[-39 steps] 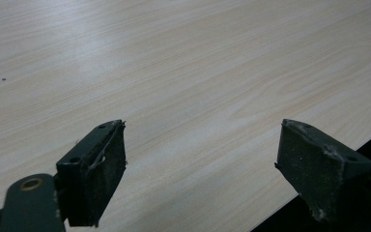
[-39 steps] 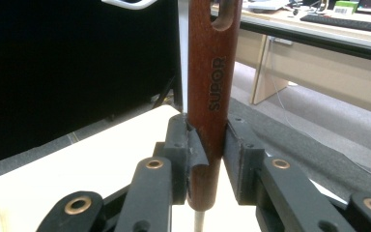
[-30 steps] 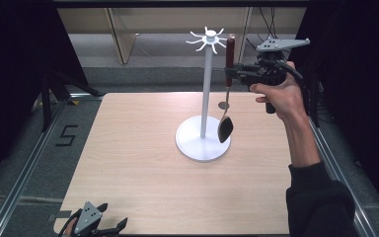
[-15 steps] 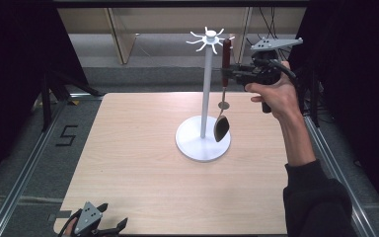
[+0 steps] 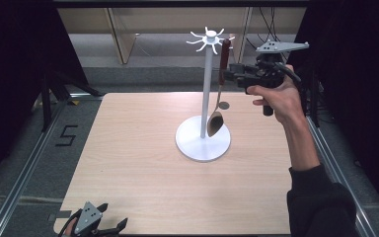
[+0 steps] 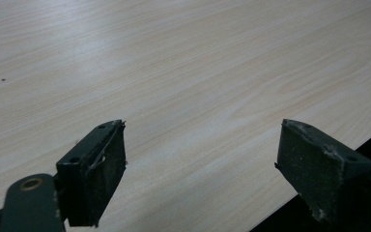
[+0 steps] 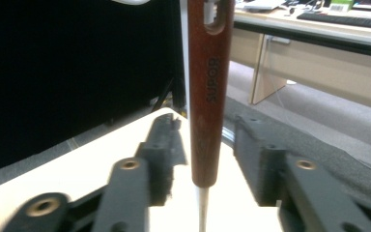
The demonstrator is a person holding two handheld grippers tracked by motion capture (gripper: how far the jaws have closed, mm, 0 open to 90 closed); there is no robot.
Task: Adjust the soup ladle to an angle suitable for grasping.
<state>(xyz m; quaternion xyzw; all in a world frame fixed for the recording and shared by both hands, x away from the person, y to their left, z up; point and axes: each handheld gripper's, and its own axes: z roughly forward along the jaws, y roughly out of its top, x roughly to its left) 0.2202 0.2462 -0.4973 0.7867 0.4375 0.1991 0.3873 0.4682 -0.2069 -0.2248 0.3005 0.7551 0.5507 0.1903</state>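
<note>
Your right gripper (image 5: 227, 75) sits at about one o'clock above the table (image 5: 128, 163), level with the top of the white stand (image 5: 203, 140); its jaws have just been opening, and they now stand apart on either side of the spoon (image 5: 219, 94), no pad pressing on it. In the right gripper view the spoon's red-brown wooden handle (image 7: 208, 96) hangs upright between your two black pads, a gap showing on both sides; the slot at the handle's top end sits up by the stand's white hooks (image 5: 208, 38). In the high view the spoon hangs down the right side of the stand's pole, its bowl low over the round base, at about one o'clock from the table's middle. Your left gripper (image 5: 109, 230) rests at seven o'clock, at the table's near edge; its jaws are spread wide with only bare wood between them (image 6: 200, 164).
</note>
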